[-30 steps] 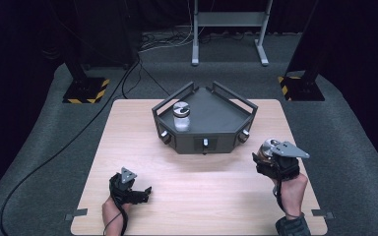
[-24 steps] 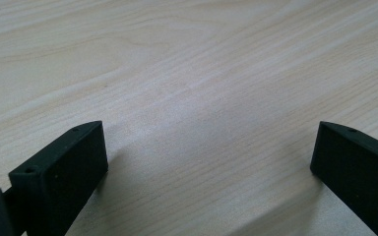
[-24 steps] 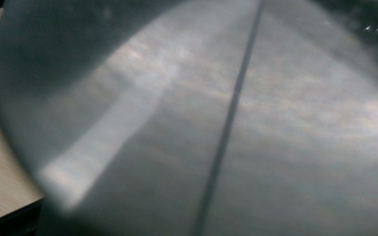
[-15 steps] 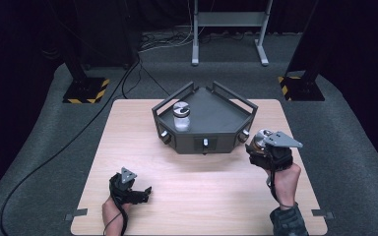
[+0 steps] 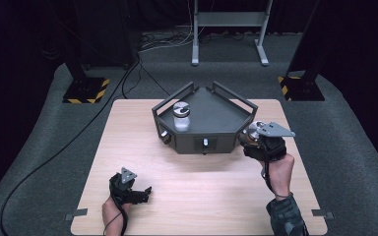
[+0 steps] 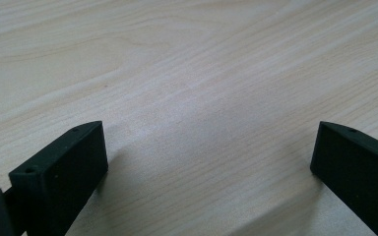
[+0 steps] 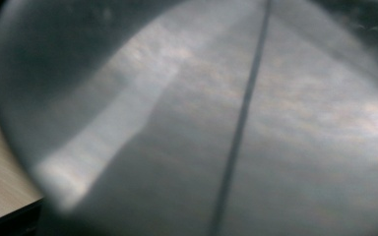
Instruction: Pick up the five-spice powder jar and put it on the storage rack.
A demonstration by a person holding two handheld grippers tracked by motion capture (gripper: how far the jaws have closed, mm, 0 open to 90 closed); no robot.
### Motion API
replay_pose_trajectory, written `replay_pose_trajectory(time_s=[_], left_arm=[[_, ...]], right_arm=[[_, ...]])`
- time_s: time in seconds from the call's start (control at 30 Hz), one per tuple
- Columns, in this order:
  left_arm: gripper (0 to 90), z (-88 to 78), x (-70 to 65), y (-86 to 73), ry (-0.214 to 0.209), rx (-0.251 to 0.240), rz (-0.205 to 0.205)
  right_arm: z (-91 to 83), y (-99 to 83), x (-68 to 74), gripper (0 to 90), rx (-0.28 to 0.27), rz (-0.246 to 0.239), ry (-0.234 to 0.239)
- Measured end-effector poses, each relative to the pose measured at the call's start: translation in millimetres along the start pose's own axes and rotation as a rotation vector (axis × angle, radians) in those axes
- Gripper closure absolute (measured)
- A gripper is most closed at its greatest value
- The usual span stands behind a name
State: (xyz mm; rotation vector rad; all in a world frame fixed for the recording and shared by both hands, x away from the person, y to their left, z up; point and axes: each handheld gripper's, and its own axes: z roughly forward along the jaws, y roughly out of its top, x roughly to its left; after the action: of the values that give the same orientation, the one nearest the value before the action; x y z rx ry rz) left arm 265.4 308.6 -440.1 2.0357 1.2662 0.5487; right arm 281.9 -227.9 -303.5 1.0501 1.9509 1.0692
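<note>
Metal weight (image 5: 254, 129) sits in my right claw (image 5: 256, 132), seemingly clamped, just right of the tray (image 5: 211, 105); left claw (image 5: 142, 192) rests apart on the worktop (image 5: 202, 196); next I'd lift over the rail.

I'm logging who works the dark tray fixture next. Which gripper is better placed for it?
Probably the right. The right gripper sits against the fixture's right front corner, a metal surface close before its camera. The left gripper, jaws open, rests on bare table well short of it.
</note>
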Motion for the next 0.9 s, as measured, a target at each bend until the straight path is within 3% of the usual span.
replay_pose_trajectory(time_s=[0.9], left_arm=[[0.6,0.0,-0.1,0.0,0.001,0.000,-0.001]], right_arm=[[37.5,36.2,-5.7,30.3,0.038,0.000,0.047]])
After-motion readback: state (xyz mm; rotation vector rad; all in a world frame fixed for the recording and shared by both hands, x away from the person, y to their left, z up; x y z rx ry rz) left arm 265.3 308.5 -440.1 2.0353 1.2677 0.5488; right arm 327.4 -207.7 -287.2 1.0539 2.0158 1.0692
